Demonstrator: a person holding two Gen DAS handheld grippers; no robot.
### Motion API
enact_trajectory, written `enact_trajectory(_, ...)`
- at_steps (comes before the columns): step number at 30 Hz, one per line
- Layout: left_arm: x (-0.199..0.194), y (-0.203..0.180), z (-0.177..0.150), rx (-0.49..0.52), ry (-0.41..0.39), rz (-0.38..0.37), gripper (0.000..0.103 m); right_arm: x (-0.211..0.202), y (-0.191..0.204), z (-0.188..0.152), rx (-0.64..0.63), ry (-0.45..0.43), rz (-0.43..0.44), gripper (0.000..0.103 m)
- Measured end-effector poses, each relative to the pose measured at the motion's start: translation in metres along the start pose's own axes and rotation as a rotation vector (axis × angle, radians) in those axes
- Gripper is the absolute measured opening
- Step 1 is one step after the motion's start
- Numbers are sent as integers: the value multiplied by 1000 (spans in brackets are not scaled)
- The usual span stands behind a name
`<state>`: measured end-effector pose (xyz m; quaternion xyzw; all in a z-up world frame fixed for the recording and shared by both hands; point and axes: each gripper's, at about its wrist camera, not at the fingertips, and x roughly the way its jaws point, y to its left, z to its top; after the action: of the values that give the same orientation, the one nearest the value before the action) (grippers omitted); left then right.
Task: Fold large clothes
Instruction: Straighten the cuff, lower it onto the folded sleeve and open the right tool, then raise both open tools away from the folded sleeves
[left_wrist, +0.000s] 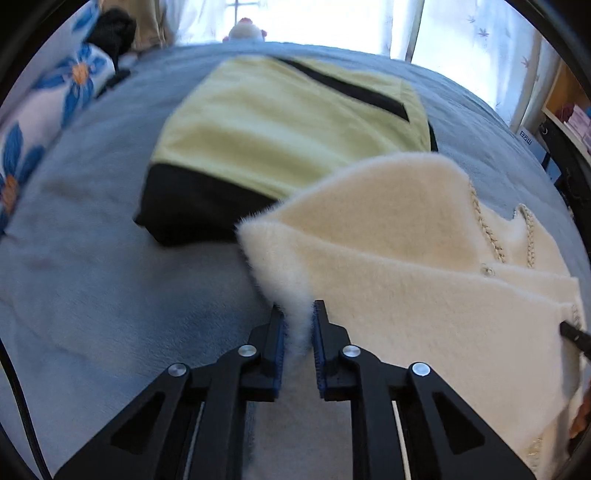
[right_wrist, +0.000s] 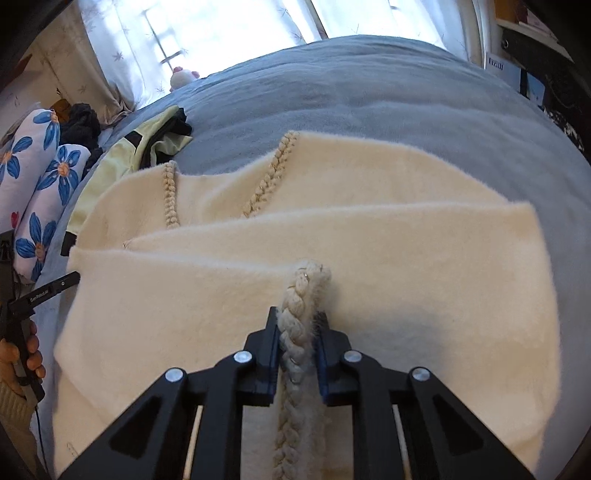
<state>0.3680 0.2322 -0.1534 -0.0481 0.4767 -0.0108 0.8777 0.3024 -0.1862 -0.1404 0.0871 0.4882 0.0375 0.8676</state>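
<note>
cream fleece garment (right_wrist: 332, 236) lies spread across the blue-grey bedcover (right_wrist: 388, 99), already partly folded: several layers overlap, with braided trim (right_wrist: 267, 177) showing along two upper edges. not yet a compact bundle.

left gripper (left_wrist: 298, 314): jaws drawn in tight on a fuzzy edge of the garment, pads pinching the fabric at its left side. the pinched edge stands up in a ridge off the bed.

right gripper (right_wrist: 298, 317): jaws closed on a braided cord edge (right_wrist: 299, 295) near the garment's front middle, cord running between the pads.

yellow-green and black jacket (left_wrist: 280, 125) sits just beyond the cream one, looking already folded into a flat block; the cream edge overlaps its near corner. judged as a finished piece set aside.

floral pillows (right_wrist: 40, 173) at the far left of the bed, a small plush toy (right_wrist: 183, 77) by the window.

progress, as a judgement: early to middle stage for this garment. both edges are gripped, so the next fold looks set up but not laid. left to do: carry the held edges over, flatten, likely one more fold to match the jacket's size.

risk: thick pile may slip; layers could drag and skew.
</note>
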Motion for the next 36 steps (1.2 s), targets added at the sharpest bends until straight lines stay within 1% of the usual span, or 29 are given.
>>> enact_trajectory(1,-4,-1,-1,-5,-15,5,10,-2,4,3,-16,-19,-13,15)
enact_trajectory(3,-12,2,0,-49,-58,7,10,-8,12,13,-36,-76,-20,15)
enact_trajectory(5,-17,5,1,-87,-88,2,9,-12,12,21,-9,-125,3,15)
enact_trajectory(7,-13,7,1,-105,-96,5,9,-5,10,28,13,-143,-4,15)
enact_trajectory(8,-9,8,0,-109,-89,11,9,4,10,29,10,-129,-17,15)
enact_trajectory(10,-2,10,-2,-103,-85,15,10,26,10,28,3,-64,-49,16)
enact_trajectory(11,3,9,-3,-93,-80,17,10,30,9,27,6,-51,-48,18)
enact_trajectory(12,7,9,-5,-85,-73,12,10,28,7,26,19,-54,-39,19)
enact_trajectory(14,5,14,-7,-76,-71,-2,12,23,1,27,66,-19,-3,28)
enact_trajectory(15,4,15,-6,-67,-65,-3,15,21,-3,26,89,-4,17,29)
enact_trajectory(16,1,14,-6,-60,-55,1,16,16,-8,24,113,6,29,30)
enact_trajectory(17,-2,14,-6,-52,-46,6,17,11,-11,22,129,12,25,30)
enact_trajectory(20,-23,9,-11,-17,-51,66,20,-6,-16,13,139,11,-9,30)
enact_trajectory(22,-38,2,-17,1,-64,66,26,-21,-14,4,141,-10,-13,30)
enact_trajectory(23,-47,-3,-21,9,-69,49,29,-27,-11,1,138,-20,-17,30)
enact_trajectory(24,-55,-9,-26,9,-65,27,36,-32,-9,-3,136,-27,-18,30)
enact_trajectory(26,-65,-22,-36,7,-50,-12,43,-42,5,-11,123,-43,6,30)
enact_trajectory(28,-71,-37,-47,9,-32,-32,44,-45,20,-17,101,-34,6,30)
enact_trajectory(33,-72,-78,-78,5,19,-109,44,-47,74,-32,-16,-28,27,30)
enact_trajectory(36,-66,-96,-93,23,27,-104,44,-42,98,-35,-65,-30,34,30)
